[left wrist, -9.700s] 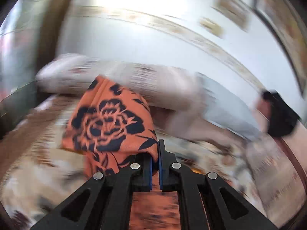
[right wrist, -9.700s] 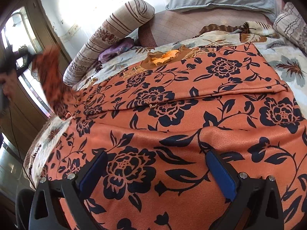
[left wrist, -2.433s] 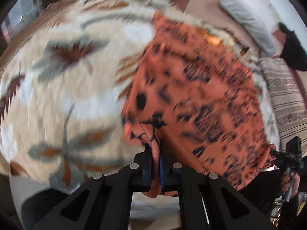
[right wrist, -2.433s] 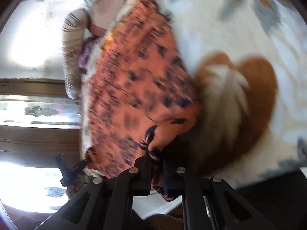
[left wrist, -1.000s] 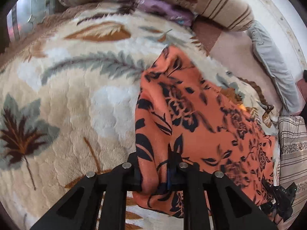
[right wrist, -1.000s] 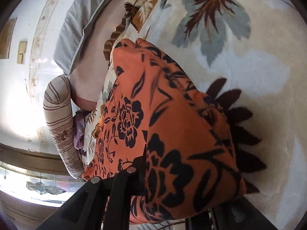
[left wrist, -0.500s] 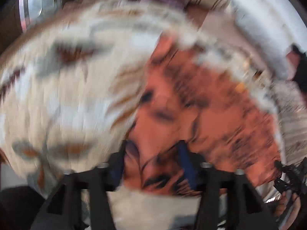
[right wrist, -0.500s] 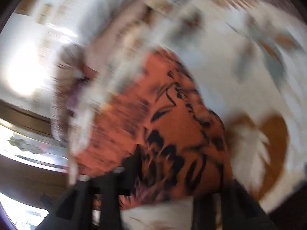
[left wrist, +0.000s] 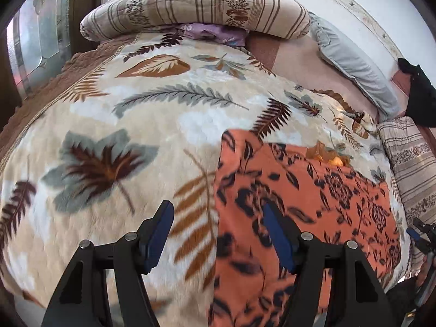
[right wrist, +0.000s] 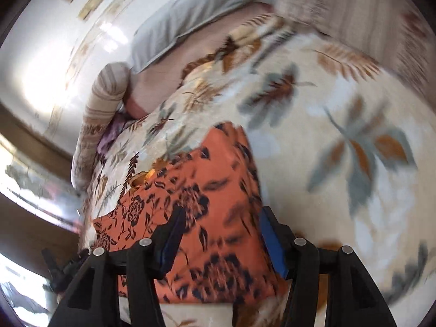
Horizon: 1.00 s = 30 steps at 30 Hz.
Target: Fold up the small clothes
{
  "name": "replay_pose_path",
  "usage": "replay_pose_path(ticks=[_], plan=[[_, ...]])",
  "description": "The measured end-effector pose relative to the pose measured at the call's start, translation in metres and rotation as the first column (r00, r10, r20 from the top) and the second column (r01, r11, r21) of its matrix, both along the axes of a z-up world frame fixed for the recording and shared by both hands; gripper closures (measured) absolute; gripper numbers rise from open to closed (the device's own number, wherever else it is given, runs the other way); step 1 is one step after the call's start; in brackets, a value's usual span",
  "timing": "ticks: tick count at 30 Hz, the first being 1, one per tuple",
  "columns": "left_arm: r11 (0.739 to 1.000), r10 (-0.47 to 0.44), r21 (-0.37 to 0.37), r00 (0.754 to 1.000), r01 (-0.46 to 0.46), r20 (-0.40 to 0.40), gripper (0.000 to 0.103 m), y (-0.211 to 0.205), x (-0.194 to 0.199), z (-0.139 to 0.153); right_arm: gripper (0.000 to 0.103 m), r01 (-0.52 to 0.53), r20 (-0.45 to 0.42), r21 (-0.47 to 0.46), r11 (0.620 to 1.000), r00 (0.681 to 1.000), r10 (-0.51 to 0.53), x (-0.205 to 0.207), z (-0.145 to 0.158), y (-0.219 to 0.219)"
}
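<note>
Left gripper (left wrist: 218,234): fingers wide, holding nothing, just been opening. Blue pad of the left finger (left wrist: 158,234) over bare leaf-print blanket (left wrist: 109,125); right finger over the near edge of the orange floral garment (left wrist: 299,204), not pressing it.

Right gripper (right wrist: 222,238): fingers about half open, likewise just been opening, straddling the garment's near right corner with cloth lying between them but no pinch visible.

Beyond both sets of fingers: garment (right wrist: 190,190) lying folded and released on the bed, a broad band running between the two grippers, a brown patch of another layer peeking out at its far edge. Farther still, striped bolster (left wrist: 196,11), purple cloth (left wrist: 209,31) tucked under it, grey pillow (left wrist: 354,62) by the wall.

Step in hand, as judged: letting go after laying a fold. To do well: lift straight away without snagging a pad on the edge, check that the near corners lie square and flat, then re-grip at the ends for the next fold. Risk: dragging the top layer askew on the plush blanket.
</note>
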<state>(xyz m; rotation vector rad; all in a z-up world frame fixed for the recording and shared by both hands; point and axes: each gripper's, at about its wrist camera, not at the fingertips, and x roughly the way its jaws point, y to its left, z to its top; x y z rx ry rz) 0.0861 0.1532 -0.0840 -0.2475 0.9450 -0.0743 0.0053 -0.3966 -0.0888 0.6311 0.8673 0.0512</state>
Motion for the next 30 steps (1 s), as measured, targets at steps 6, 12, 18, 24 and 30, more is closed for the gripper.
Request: replay_pose_path(ticks=[6,12,18,24,30], plan=[[0.999,0.005,-0.054,0.998,-0.008,-0.063,0.034,-0.014,0.039,-0.021,0.044,-0.135,-0.063,-0.187,0.973,0.990,0.125,0.085,-0.022,0.020],[1.000,0.005,-0.013,0.995,-0.007,-0.100,0.048,-0.018,0.058,-0.034,0.081,-0.132,-0.126,-0.267,0.955,0.987,0.101,0.117,-0.051,0.025],[0.998,-0.020,0.060,0.999,0.022,-0.040,0.095,-0.020,0.066,-0.020,0.096,-0.108,-0.069,-0.333,0.937,0.994,0.090,0.105,-0.032,0.028],[0.995,-0.074,0.073,0.992,0.066,0.102,0.096,-0.030,0.070,0.010,0.097,-0.023,0.067,-0.380,0.925,0.996,0.053,0.087,0.005,0.023],[0.986,-0.041,0.159,0.996,0.053,-0.078,0.090,-0.036,0.113,-0.051,0.092,-0.022,-0.072,-0.350,0.936,0.997,-0.004,0.118,-0.053,0.005]])
